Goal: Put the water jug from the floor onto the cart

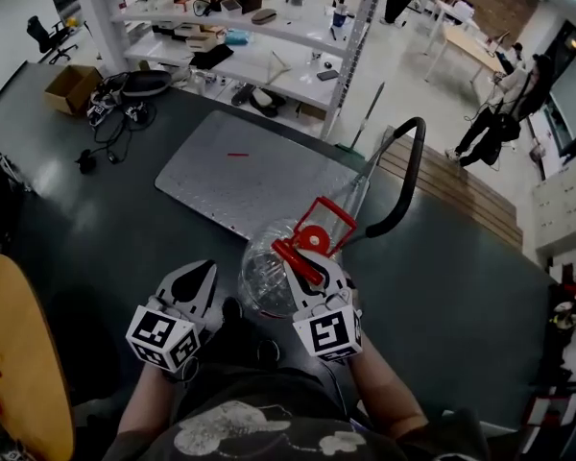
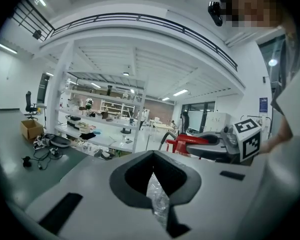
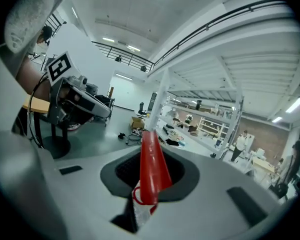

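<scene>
The jug (image 1: pixel 267 279) is not on the cart (image 1: pixel 240 176) yet. It hangs just under the two grippers, close in front of the person and near the edge of the cart's grey deck.

The right gripper (image 1: pixel 302 265) is clamped on the jug's red handle (image 3: pixel 151 166), which stands up between its jaws. The left gripper (image 1: pixel 200 275) has its jaws almost together. Crinkled clear plastic (image 2: pixel 157 199) shows in the slit, so I judge it pinches the jug's thin wall, though from above this is less sure.

I would say the step in hand is the carry to the cart. The next move calls for bringing the jug over the deck, away from the black push bar (image 1: pixel 408 176), then lowering it upright. Both grippers should let go only when it stands.
</scene>
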`<move>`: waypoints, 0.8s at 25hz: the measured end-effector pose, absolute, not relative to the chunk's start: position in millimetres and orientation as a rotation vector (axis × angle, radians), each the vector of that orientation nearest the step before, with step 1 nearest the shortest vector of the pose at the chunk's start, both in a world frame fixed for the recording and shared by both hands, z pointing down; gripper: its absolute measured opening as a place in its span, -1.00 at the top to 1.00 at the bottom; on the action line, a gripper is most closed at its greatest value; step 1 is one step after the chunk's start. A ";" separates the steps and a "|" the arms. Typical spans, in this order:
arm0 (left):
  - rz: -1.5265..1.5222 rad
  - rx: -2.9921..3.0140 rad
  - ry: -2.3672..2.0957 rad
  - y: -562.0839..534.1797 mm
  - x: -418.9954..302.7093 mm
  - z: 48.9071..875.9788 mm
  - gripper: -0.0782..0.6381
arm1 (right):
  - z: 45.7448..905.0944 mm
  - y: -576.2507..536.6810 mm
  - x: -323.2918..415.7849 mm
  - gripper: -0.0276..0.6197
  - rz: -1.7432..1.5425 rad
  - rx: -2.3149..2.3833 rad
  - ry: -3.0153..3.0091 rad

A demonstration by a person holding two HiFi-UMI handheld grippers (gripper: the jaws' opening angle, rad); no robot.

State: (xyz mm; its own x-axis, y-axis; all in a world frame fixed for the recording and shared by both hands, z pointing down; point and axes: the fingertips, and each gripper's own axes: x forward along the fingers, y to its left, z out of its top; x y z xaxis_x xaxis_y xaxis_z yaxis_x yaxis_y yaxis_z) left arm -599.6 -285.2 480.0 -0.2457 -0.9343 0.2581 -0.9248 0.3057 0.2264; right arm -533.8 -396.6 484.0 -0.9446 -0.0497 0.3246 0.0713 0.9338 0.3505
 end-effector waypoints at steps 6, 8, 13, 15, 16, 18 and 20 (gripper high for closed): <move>-0.021 1.724 -2.141 -330.6 -654.3 502.9 0.76 | 514.0 -436.6 -578.1 0.78 -0.475 0.059 -2.694; -0.019 1.774 -2.094 -349.8 -672.5 507.9 0.76 | 522.6 -445.8 -591.6 0.78 -0.443 0.058 -2.688; 0.010 1.813 -2.013 -386.9 -734.8 531.4 0.76 | 552.8 -458.5 -629.8 0.78 -0.416 0.050 -2.649; 0.026 1.816 -1.987 -401.2 -758.9 539.6 0.76 | 567.4 -465.2 -643.3 0.78 -0.382 0.065 -2.620; 0.029 1.822 -1.970 -408.2 -769.9 542.6 0.76 | 574.7 -468.6 -650.7 0.78 -0.364 0.073 -2.604; 0.041 1.842 -1.931 -420.0 -789.0 548.0 0.76 | 588.3 -473.7 -666.6 0.79 -0.324 0.086 -2.577; 0.067 1.869 -1.893 -429.5 -804.1 553.3 0.76 | 599.5 -477.3 -682.5 0.79 -0.284 0.096 -2.565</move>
